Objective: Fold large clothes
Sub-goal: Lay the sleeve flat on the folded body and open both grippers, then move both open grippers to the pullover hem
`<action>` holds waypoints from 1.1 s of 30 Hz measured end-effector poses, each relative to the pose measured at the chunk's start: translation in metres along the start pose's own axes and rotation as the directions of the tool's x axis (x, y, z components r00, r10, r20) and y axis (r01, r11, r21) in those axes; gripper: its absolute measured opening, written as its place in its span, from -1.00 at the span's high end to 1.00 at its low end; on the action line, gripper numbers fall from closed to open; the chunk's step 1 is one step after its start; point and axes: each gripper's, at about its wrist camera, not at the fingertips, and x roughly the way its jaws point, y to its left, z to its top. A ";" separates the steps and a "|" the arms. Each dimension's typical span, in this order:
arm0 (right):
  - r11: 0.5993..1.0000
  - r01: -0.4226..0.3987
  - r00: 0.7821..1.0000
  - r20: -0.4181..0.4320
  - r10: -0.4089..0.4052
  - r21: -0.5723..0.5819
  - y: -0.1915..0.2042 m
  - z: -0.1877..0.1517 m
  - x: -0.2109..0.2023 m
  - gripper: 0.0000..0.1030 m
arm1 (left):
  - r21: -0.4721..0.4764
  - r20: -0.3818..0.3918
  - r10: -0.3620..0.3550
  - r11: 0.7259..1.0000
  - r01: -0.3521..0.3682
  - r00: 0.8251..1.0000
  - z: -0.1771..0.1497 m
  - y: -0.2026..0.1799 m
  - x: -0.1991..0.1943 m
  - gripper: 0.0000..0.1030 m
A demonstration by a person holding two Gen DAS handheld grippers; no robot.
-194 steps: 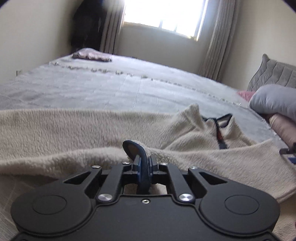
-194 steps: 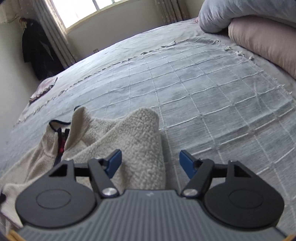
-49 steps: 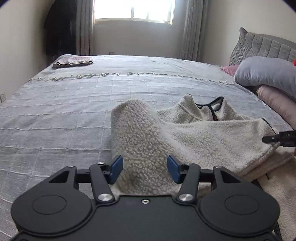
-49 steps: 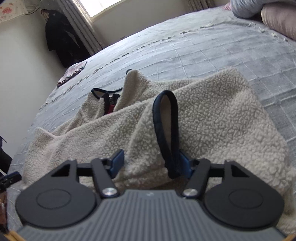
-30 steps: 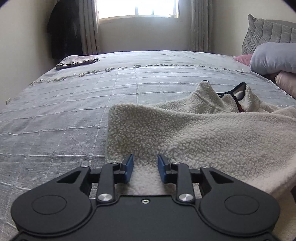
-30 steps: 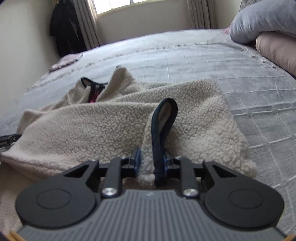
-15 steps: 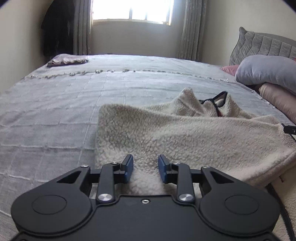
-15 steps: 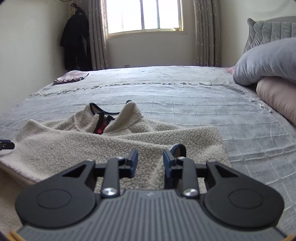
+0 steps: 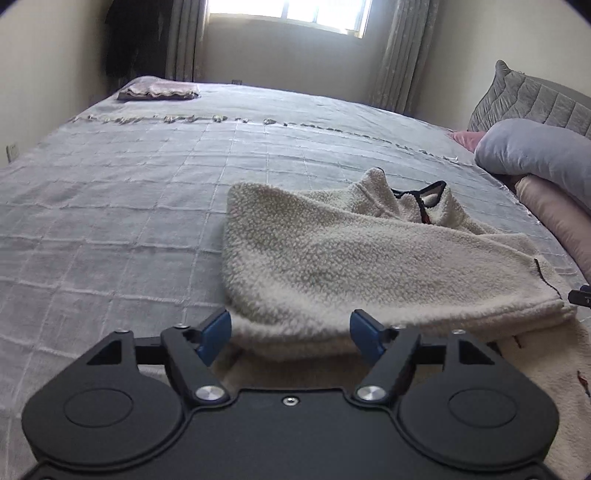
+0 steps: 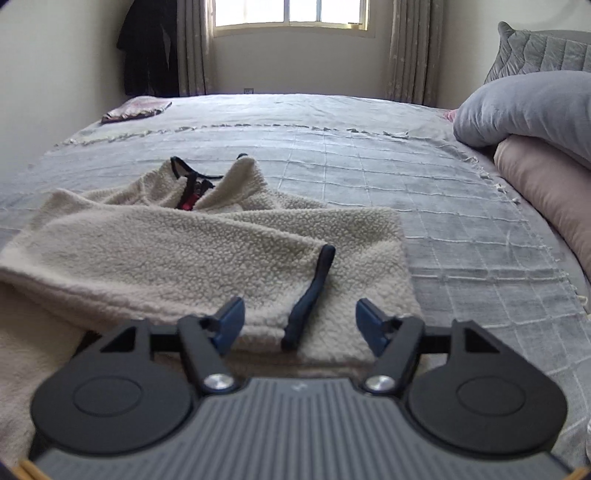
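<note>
Left gripper (image 9: 290,334), black with blue pads: jaws spread and opening, pads clear of the cloth; a folded edge of the cream-coloured fleece garment (image 9: 351,258) lies just ahead, between and beyond the fingertips, not pinched.

Right gripper (image 10: 300,325), same build on a ribbed grey body: jaws spread and opening. The dark navy cuff (image 10: 312,295) of the folded-over sleeve lies in the gap between the pads, touching neither.

The garment lies on the near part of the grey checked bedspread (image 9: 129,184). One sleeve is laid across the body. In the left view the fold reaches from a rounded end at the left to a dark-trimmed edge at the right. More cream fabric shows underneath in the near corners of both views.

Beyond the fold, the collar (image 10: 207,184) stands open with black trim and a red patch inside.

Right edge of bed: lavender-grey pillow (image 10: 528,107) on top of a pink pillow (image 10: 546,192), with a grey quilted headboard (image 10: 535,48) behind.

Far left corner of bed: a small folded pinkish cloth (image 10: 135,108).

Back wall: bright window (image 10: 290,14) between beige curtains (image 10: 412,51). Dark clothing (image 10: 147,48) hangs at the left.
</note>
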 end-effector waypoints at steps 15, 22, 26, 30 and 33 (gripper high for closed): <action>0.989 -0.125 0.981 -0.137 0.135 0.077 -0.031 -0.109 -0.146 -0.89 | -0.108 -0.183 -0.112 0.990 0.093 0.977 -0.112 0.023 -0.118 -0.87; 0.988 -0.115 0.968 -0.212 0.134 0.099 -0.037 -0.148 -0.158 -0.90 | -0.151 -0.274 -0.167 0.980 0.130 0.947 -0.147 0.026 -0.119 -0.87; 0.983 -0.122 0.955 -0.254 0.153 0.137 -0.044 -0.162 -0.160 -0.90 | -0.155 -0.312 -0.228 0.970 0.187 0.922 -0.165 0.023 -0.120 -0.87; 0.976 -0.129 0.939 -0.294 0.177 0.176 -0.049 -0.172 -0.159 -0.90 | -0.114 -0.327 -0.251 0.968 0.226 0.911 -0.177 0.016 -0.124 -0.87; 0.970 -0.140 0.929 -0.311 0.198 0.201 -0.049 -0.180 -0.157 -0.90 | -0.094 -0.340 -0.249 0.968 0.231 0.907 -0.180 0.010 -0.126 -0.83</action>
